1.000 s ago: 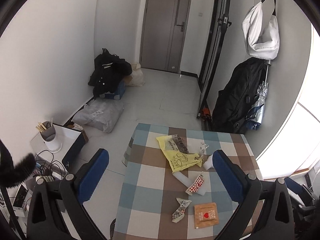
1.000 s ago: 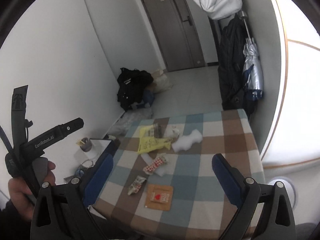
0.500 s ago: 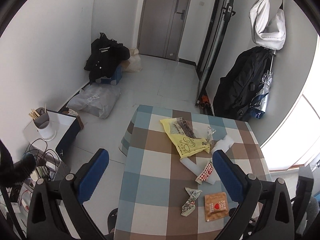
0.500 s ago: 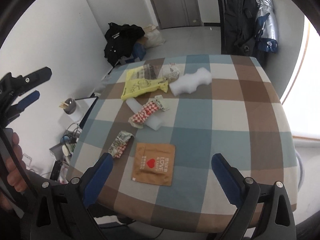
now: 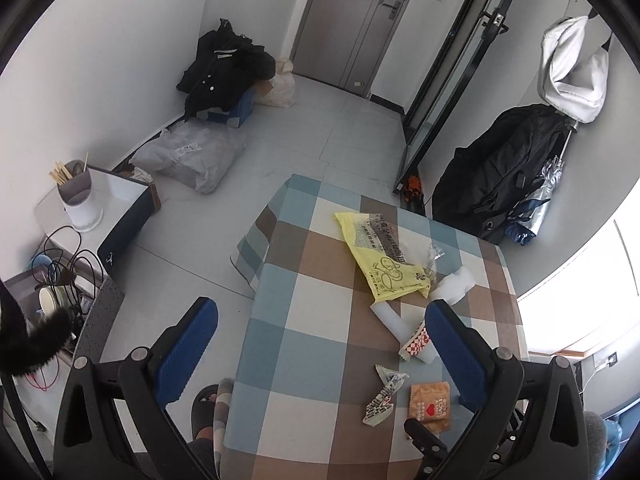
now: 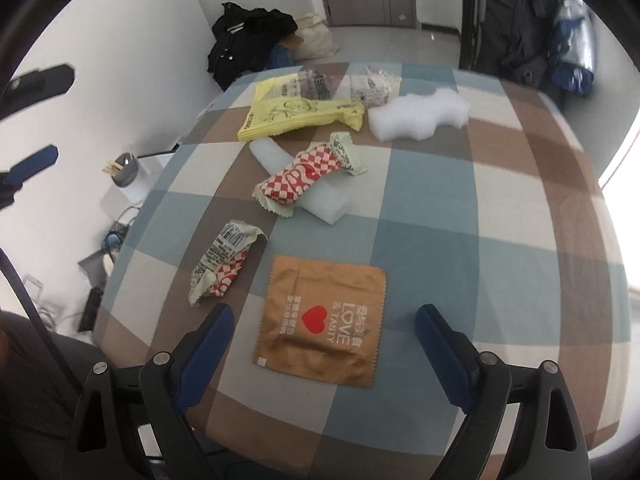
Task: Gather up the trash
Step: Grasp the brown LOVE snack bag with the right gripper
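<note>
My right gripper hangs low over the near edge of the checked table, jaws spread wide and holding nothing, with the brown square packet lying flat between the fingers. Just beyond it lie a crumpled wrapper, a red-checked wrapper resting on a white foam strip, then a yellow bag and a foam block. My left gripper is also wide open and empty, held high above the table's left side.

Checked blue-brown-white tablecloth; yellow bag; red-white checked wrapper.
</note>
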{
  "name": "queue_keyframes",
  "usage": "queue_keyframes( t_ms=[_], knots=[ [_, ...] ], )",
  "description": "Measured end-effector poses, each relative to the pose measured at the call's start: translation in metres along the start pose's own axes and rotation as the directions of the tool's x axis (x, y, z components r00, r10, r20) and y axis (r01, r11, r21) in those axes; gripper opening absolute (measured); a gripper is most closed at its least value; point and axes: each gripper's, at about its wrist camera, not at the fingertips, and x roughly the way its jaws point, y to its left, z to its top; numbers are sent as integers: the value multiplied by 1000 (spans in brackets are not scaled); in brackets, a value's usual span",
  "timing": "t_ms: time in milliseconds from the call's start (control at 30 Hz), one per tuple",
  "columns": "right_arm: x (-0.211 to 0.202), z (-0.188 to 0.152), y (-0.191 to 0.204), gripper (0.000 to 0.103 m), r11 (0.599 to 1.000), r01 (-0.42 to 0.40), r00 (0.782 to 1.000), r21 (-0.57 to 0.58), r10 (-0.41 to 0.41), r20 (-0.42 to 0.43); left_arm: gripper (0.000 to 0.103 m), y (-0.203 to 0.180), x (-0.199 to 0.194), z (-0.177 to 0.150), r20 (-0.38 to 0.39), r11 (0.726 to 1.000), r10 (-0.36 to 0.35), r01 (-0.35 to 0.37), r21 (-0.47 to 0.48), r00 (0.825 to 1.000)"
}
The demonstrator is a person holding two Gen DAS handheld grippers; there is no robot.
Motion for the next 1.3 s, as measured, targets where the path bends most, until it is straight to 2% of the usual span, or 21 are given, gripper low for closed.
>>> queue_keyframes(
  t_ms=[133, 333, 400, 467, 567, 633, 700, 867, 1133, 1167, 1200, 1300],
  knots=[
    [5, -5, 15, 91, 990, 92, 996, -112, -90, 21, 102, 2, 3, 0, -10, 1000, 4, -4, -3, 1000],
    [2, -4, 11, 80, 991, 79, 997, -106, -78, 13, 102, 5, 6, 0, -20, 1000, 10, -10, -10, 1000],
    [0, -4, 11, 66, 991, 77, 997, -111, -76, 17, 102, 5, 8, -1, -27, 1000, 15, -15, -6, 1000],
    [-2, -5, 11, 64, 989, 72, 997, -127, -71, 11, 102, 4, 10, -2, -32, 1000, 26, -26, 4, 999],
    [-3, -6, 11, 54, 988, 62, 998, -144, -61, 17, 102, 3, 12, -2, -33, 999, 34, -33, 15, 999],
    [-3, -6, 10, 53, 988, 56, 998, -146, -54, 20, 102, 4, 12, -1, -29, 999, 34, -34, 11, 999],
    [-5, -6, 7, 35, 988, 69, 997, -137, -65, 33, 102, 4, 11, -2, -27, 999, 34, -34, 9, 999],
    [-8, -5, -7, 32, 998, 9, 999, -65, -7, 34, 102, 1, 13, -3, -31, 999, 48, -47, 26, 998],
    [-19, -4, -18, 13, 999, -33, 997, -14, 34, 72, 102, -1, 15, -7, -38, 998, 63, -62, 33, 997],
    [-20, -3, -20, 3, 999, -47, 996, -2, 47, 75, 102, 0, 15, -8, -40, 998, 63, -62, 33, 997],
    [-21, -3, -21, 0, 998, -59, 996, 9, 58, 71, 102, 0, 16, -9, -42, 997, 64, -63, 35, 997],
    [-24, -4, -22, 0, 996, -86, 994, 22, 84, 76, 102, -1, 17, -11, -49, 997, 65, -63, 41, 997]
  ],
)
